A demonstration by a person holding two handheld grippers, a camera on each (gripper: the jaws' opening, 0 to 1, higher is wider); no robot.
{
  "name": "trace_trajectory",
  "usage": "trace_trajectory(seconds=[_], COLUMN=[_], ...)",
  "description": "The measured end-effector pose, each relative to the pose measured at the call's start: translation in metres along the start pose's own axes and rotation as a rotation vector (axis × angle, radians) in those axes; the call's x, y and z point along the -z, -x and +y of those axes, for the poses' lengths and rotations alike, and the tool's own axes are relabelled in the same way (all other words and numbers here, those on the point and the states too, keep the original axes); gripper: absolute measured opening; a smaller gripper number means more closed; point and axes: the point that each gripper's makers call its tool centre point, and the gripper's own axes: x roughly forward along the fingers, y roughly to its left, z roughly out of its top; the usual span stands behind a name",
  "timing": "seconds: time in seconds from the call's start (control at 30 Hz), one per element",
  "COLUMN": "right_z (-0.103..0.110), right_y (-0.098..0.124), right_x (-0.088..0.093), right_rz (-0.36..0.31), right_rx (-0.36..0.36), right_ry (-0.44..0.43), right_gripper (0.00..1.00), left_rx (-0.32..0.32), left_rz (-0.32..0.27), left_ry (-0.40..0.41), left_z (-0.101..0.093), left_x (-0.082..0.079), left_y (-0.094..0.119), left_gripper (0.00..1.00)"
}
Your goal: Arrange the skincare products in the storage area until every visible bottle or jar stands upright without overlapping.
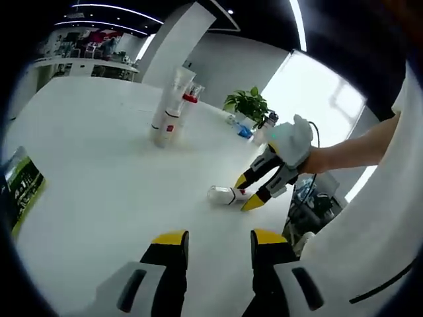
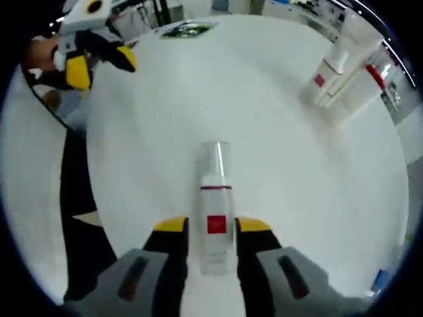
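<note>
In the left gripper view, a green-printed card (image 1: 23, 181) is seen lying at the left edge of the white table (image 1: 99, 165). Further right and farther back, two tubes (image 1: 173, 105) stand upright, close together and apparently touching. The left gripper (image 1: 217, 243) is held above bare tabletop with its jaws apart and nothing between them. To its right, a small bottle (image 1: 223, 195) is seen lying on its side near the table edge, and the right gripper (image 1: 251, 193) is set around it, held by a gloved hand (image 1: 291, 140). A potted plant (image 1: 248, 105) is seen behind. In the right gripper view, the left gripper (image 2: 99, 65) appears at upper left, jaws parted, over the table edge. The bottle (image 2: 215, 211) lies between the right gripper's (image 2: 213, 228) jaws, its clear cap pointing away; the jaws sit close along its sides, but whether they press on it cannot be told. The tubes (image 2: 344, 66) stand at upper right, well apart from the bottle.
</note>
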Motion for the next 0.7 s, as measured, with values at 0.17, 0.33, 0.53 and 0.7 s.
trace_trajectory(seconds=[0.17, 0.33, 0.53, 0.7], right_z=[-0.003, -0.003, -0.002, 0.005], right_y=[-0.001, 0.0, 0.013, 0.032], right_x=[-0.003, -0.002, -0.027, -0.057], right_rz=[-0.022, -0.03, -0.195, -0.349], right_rx=[0.012, 0.016, 0.048, 0.075], right_ry=[-0.005, -0.05, -0.187, -0.275], right_gripper=[0.19, 0.18, 0.18, 0.18], left_rx=[-0.02, -0.009, 0.007, 0.05], left_rz=[-0.015, -0.024, -0.036, -0.073], left_ry=[0.018, 0.024, 0.042, 0.124], left_z=[0.0, -0.011, -0.017, -0.026], left_x=[-0.003, -0.006, -0.013, -0.025], left_y=[-0.002, -0.005, -0.006, -0.009], left_gripper=[0.38, 0.38, 0.38, 0.4])
